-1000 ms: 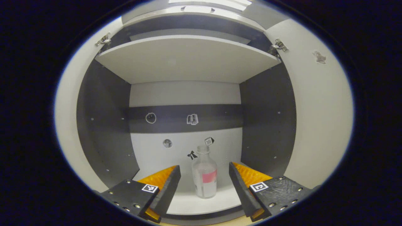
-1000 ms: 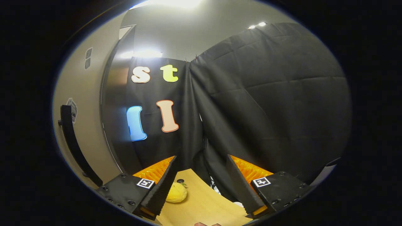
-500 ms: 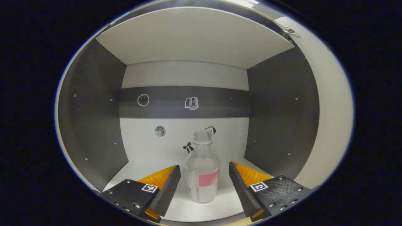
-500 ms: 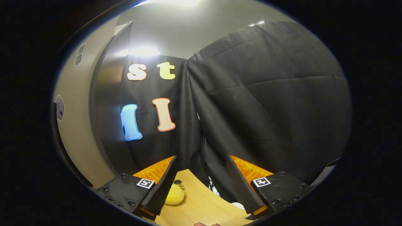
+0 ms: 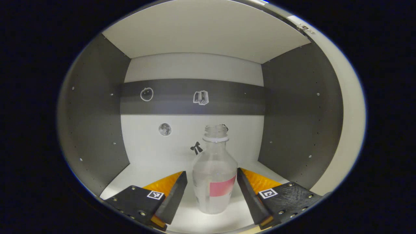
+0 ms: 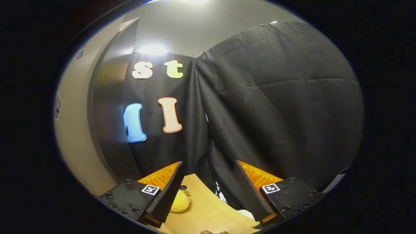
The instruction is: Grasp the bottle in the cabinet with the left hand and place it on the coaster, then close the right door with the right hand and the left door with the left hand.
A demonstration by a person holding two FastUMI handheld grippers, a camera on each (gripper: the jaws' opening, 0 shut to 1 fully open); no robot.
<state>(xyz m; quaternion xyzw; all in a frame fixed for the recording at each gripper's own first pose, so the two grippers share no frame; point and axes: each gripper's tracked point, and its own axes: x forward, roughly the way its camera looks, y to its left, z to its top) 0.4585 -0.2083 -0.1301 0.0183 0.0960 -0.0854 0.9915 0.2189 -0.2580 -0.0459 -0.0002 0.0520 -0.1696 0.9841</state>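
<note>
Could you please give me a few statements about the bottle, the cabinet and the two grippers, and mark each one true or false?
1. The bottle stands upright on the cabinet floor. True.
2. The bottle has a cap on. False: its neck is open.
3. The left gripper is open, one finger on each side of the bottle. True.
4. The right gripper grips a yellow object. False: it is open, and the object lies on the wooden table.
</note>
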